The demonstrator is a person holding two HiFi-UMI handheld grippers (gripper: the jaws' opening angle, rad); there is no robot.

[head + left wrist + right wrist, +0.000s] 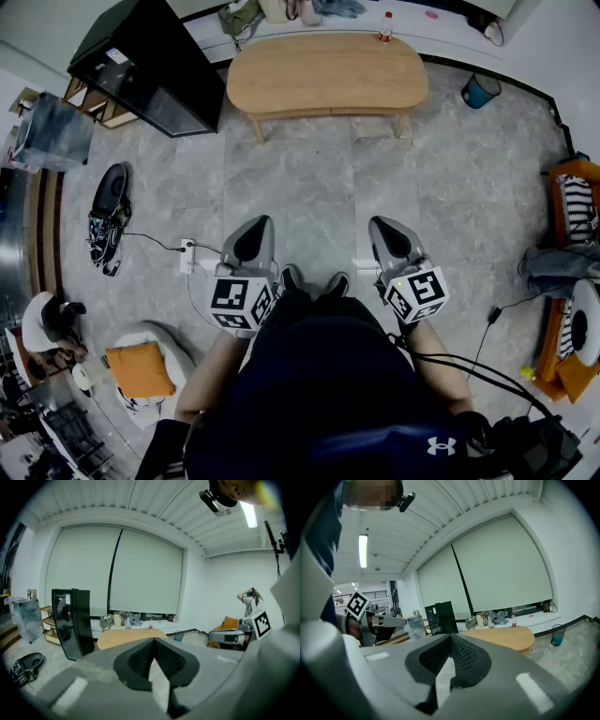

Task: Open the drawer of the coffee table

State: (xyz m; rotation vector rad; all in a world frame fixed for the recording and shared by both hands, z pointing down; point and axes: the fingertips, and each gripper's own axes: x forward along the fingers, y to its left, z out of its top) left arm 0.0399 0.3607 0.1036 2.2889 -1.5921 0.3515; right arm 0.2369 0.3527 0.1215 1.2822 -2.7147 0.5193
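Observation:
The oval wooden coffee table (328, 73) stands across the room, far from me; it also shows in the left gripper view (126, 637) and the right gripper view (511, 637). No drawer front can be made out from here. My left gripper (255, 228) and right gripper (386, 228) are held side by side in front of my body, both pointing toward the table over bare floor. Each is shut with nothing between its jaws, as the left gripper (153, 640) and the right gripper (451, 636) show in their own views.
A black cabinet (150, 66) stands left of the table, with wooden shelves beside it. A teal bin (480, 90) sits to the table's right. A power strip with a cable (187, 253) and a black shoe-like object (109, 220) lie on the floor at left. Orange seats (572, 272) line the right.

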